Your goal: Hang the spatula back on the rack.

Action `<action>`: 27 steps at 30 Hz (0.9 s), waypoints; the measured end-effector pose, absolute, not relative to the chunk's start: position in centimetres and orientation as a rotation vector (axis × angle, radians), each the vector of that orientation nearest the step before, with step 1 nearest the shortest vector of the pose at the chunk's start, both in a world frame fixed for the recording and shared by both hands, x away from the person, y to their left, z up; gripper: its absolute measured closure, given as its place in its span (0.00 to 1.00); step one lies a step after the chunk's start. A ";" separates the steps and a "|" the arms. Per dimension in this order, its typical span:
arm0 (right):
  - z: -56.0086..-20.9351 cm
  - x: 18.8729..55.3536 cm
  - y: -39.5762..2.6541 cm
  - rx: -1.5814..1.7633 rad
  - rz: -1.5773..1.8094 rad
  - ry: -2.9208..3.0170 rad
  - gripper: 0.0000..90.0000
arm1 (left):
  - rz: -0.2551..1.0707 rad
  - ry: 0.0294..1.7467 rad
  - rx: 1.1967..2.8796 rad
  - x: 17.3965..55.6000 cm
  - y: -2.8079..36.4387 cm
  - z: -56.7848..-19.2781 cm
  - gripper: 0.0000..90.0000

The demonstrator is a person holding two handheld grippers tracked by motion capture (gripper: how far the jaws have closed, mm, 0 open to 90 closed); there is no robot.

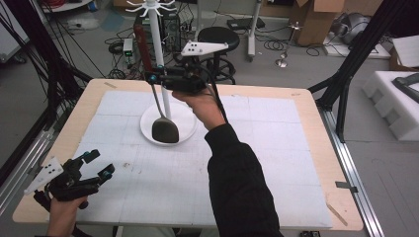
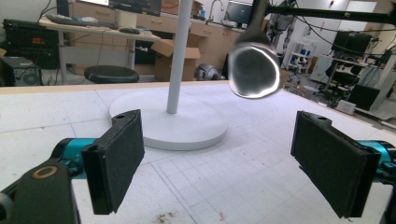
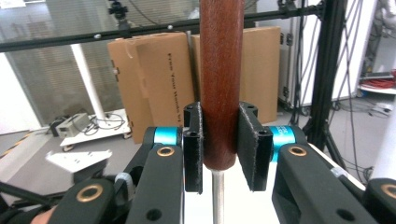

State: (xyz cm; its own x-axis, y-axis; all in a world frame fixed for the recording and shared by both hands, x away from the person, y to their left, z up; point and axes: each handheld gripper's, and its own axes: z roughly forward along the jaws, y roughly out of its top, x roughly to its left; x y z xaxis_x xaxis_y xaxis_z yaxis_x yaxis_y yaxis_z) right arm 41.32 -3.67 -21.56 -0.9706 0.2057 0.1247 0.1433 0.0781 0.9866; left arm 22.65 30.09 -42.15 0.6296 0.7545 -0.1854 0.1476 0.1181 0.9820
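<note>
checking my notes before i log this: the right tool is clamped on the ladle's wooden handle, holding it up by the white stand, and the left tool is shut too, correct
Not quite. The right tool is indeed clamped on the wooden handle of the ladle by the white stand, but the left tool is open: the left gripper view shows its pads wide apart with nothing between them.

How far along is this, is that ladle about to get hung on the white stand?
Done: the right hand-held gripper has the ladle by its wooden handle, held upright above the stand's base. Left: it hangs on no hook yet. The left hand-held gripper rests open.
</note>
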 end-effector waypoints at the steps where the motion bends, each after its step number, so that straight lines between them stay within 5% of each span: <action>1: -21.4 41.7 -3.5 0.380 2.073 2.265 0.82 | 0.523 0.822 1.410 22.7 30.0 -42.1 0.20; 27: -20.7 45.5 -2.7 0.569 2.015 2.242 0.82 | 0.499 0.821 1.409 22.7 29.9 -42.4 0.20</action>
